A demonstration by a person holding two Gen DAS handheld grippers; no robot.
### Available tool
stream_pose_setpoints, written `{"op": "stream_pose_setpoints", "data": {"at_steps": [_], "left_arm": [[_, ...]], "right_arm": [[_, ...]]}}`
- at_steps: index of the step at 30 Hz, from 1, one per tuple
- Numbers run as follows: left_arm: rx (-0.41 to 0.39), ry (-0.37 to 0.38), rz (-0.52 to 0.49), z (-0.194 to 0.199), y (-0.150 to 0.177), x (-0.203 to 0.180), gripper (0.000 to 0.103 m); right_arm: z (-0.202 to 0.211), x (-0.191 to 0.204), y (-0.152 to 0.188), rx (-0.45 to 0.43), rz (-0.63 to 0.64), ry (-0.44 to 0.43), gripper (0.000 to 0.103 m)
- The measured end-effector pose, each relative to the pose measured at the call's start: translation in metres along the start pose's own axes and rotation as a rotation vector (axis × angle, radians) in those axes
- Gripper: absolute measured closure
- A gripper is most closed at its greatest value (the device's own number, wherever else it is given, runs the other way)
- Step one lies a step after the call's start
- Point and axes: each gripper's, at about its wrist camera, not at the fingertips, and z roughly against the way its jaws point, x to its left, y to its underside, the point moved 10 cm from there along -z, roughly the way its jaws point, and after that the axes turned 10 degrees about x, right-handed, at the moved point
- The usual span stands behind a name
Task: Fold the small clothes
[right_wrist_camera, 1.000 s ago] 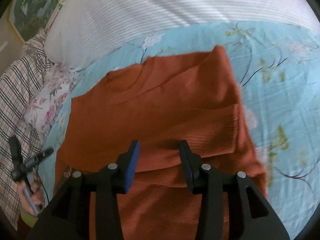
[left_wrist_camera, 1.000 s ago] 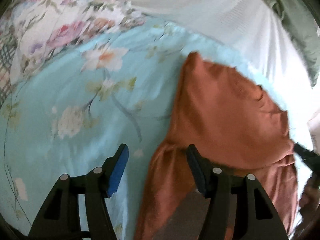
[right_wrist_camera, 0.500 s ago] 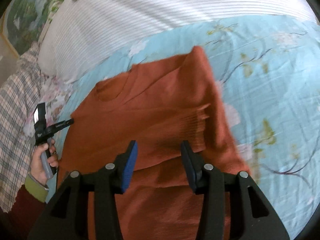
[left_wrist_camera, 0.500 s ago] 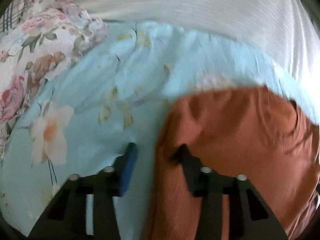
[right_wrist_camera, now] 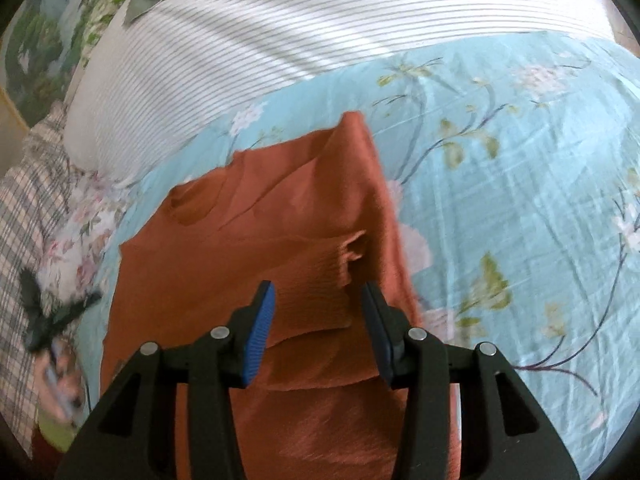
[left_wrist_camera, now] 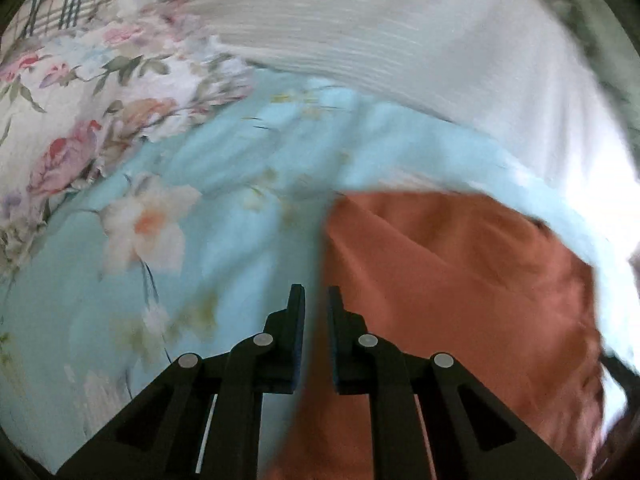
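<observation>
Rust-orange ribbed knit top (right_wrist_camera: 280, 248), partly folded, lying flat on the light-blue floral bedsheet (right_wrist_camera: 500, 208), neckline toward the white striped pillow (right_wrist_camera: 320, 24). One folded-over ribbed flap across the middle, edge a bit rumpled near the right side. Right tongs (right_wrist_camera: 318, 308) spread wide, blue pads facing each other, hovering over that flap with nothing pinched between them. Left tongs (left_wrist_camera: 316, 312) squeezed down to a narrow gap right at the left edge of the top (left_wrist_camera: 460, 280); looks like a sliver of fabric edge in there, but too blurry to tell if it's actually gripped. Pink-rose floral pillowcase (left_wrist_camera: 80, 112) and a plaid cloth (right_wrist_camera: 28, 208) off to the left of the bed. Left tongs also visible, blurred, at the far left of the right wrist view (right_wrist_camera: 52, 312), beside the top's edge.
</observation>
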Motion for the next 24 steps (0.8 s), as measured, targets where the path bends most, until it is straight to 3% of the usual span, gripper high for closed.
{"op": "stream_pose_setpoints", "data": {"at_steps": [4, 7, 10, 12, 14, 15, 17, 18, 22, 24], "left_arm": [[0.025, 0.067, -0.088, 0.007, 0.041, -0.03, 0.093], [0.072, 0.026, -0.12, -0.01, 0.062, -0.028, 0.093], [0.098, 0.033, -0.099, -0.02, 0.071, -0.021, 0.09], [0.102, 0.038, -0.087, -0.021, 0.068, -0.018, 0.09], [0.103, 0.024, -0.089, -0.023, 0.067, -0.017, 0.09], [0.101, 0.016, -0.093, -0.024, 0.068, -0.018, 0.09], [0.096, 0.002, -0.098, -0.025, 0.069, -0.018, 0.09], [0.095, -0.003, -0.1, -0.024, 0.071, -0.019, 0.09], [0.096, -0.006, -0.098, -0.024, 0.072, -0.019, 0.09], [0.097, -0.011, -0.102, -0.023, 0.072, -0.02, 0.09]], "right_arm": [[-0.018, -0.001, 0.001, 0.064, 0.024, -0.015, 0.057], [-0.021, 0.008, 0.003, 0.108, 0.061, -0.017, 0.097], [0.016, 0.026, -0.008, 0.022, 0.082, -0.062, 0.097], [0.029, 0.013, -0.014, -0.006, 0.042, 0.016, 0.097], [0.029, -0.014, -0.016, 0.002, 0.006, 0.181, 0.095], [0.029, -0.023, -0.016, 0.006, -0.025, 0.199, 0.093], [0.029, -0.016, -0.013, -0.005, -0.053, 0.077, 0.093], [0.027, -0.006, -0.011, -0.002, -0.024, 0.055, 0.092], [-0.007, 0.045, 0.003, 0.079, 0.114, -0.029, 0.056], [-0.029, 0.053, 0.01, 0.131, 0.158, -0.008, 0.056]]}}
